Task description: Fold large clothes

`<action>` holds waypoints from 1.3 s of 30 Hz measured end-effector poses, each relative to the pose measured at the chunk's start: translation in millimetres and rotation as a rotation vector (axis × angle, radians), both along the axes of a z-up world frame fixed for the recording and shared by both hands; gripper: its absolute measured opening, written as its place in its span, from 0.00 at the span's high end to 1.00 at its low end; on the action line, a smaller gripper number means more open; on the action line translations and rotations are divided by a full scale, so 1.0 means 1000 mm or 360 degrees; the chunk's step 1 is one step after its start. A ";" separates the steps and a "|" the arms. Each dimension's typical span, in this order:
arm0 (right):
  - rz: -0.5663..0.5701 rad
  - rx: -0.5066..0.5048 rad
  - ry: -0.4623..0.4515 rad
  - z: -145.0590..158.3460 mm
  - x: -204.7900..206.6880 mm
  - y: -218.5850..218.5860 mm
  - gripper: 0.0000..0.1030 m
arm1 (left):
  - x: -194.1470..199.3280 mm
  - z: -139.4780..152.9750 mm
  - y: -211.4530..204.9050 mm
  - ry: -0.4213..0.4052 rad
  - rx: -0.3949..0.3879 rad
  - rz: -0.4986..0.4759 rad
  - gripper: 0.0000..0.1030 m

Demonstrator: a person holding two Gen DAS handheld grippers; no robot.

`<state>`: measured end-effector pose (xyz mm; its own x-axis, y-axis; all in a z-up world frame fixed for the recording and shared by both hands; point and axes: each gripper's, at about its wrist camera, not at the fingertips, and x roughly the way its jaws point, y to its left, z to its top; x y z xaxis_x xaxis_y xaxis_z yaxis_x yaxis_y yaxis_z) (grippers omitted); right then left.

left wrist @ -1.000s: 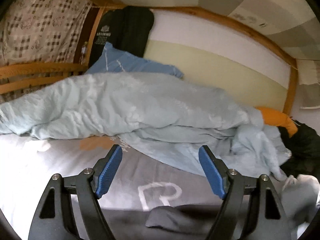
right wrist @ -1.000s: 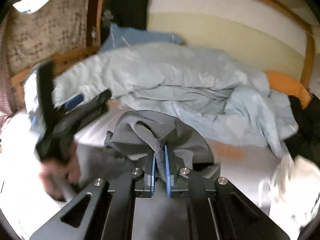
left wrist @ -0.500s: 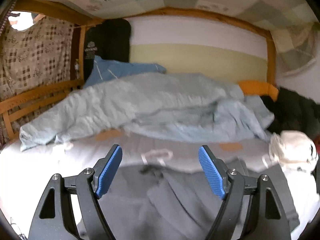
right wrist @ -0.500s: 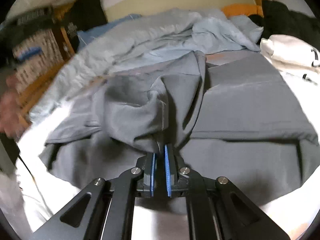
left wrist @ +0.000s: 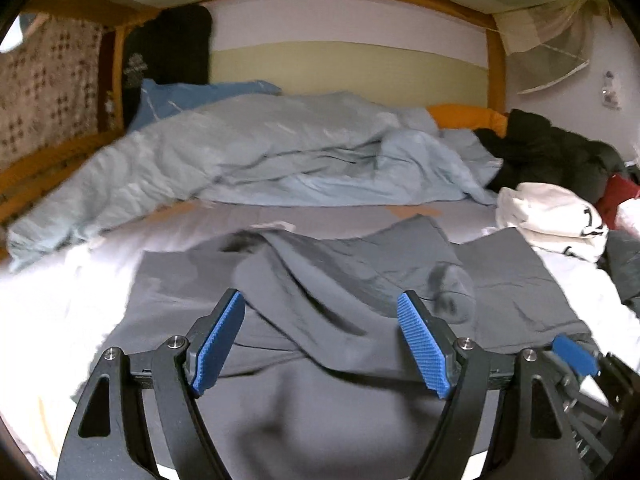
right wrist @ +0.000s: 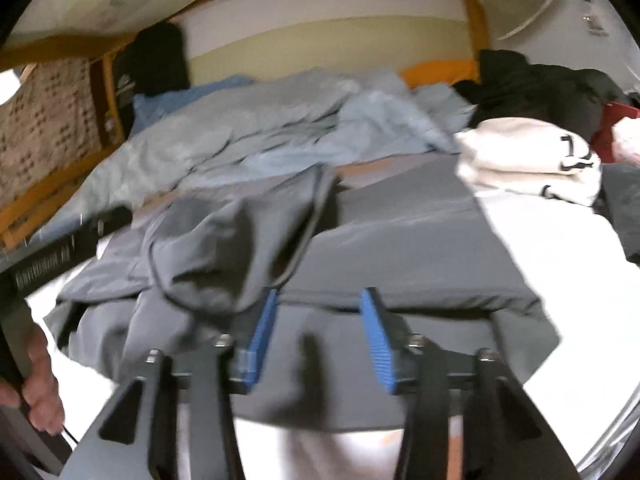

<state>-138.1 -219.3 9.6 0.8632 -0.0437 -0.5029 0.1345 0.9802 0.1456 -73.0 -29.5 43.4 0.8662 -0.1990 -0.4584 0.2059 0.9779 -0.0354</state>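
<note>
Jaws of the left gripper (left wrist: 320, 344) stand wide at the bottom of the left wrist view, blue ribbed pads apart, with nothing pinched between them; grey cloth lies beneath. In the right wrist view the right gripper (right wrist: 320, 340) sits at the lower middle, its jaws have just been opening and now stand partly apart, and the cloth they gripped lies free just ahead of the pads, no longer pressed. A hand (right wrist: 38, 392) shows at the lower left edge of that view, wrapped round the black handle of the other tool. The grey garment (left wrist: 360, 280) spreads across the near middle of the bed, smooth, matte and thin, flat on its right half with a straight hem, rumpled on its left where a sleeve and a dark-edged fold are heaped. White sheet (left wrist: 60, 300) shows bare at the lower left and right of the garment, giving open room on both sides. Beyond, a crumpled pale blue duvet (left wrist: 260, 156) crosses the middle of the frame; a folded white garment (left wrist: 548, 216) and a dark jacket (left wrist: 552, 152) crowd the right. The wooden bed frame (left wrist: 496, 60) closes the far edge.
</note>
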 end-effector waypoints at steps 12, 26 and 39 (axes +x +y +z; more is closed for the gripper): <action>-0.0010 0.0033 -0.0075 0.017 -0.004 -0.028 0.33 | 0.018 -0.075 -0.012 0.0411 -0.0095 -0.0024 0.38; -0.0017 0.0018 -0.0032 0.012 -0.004 -0.038 0.27 | -0.012 -0.047 -0.006 0.0103 -0.0108 -0.0074 0.40; -0.0109 0.0029 -0.0037 0.016 -0.009 -0.065 0.22 | 0.015 -0.071 -0.037 0.0358 -0.0262 -0.0397 0.88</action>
<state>-146.7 -284.0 25.1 0.8699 -0.0940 -0.4841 0.1975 0.9659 0.1672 -58.5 -66.3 -27.5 0.6630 -0.4781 -0.5760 0.4065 0.8761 -0.2593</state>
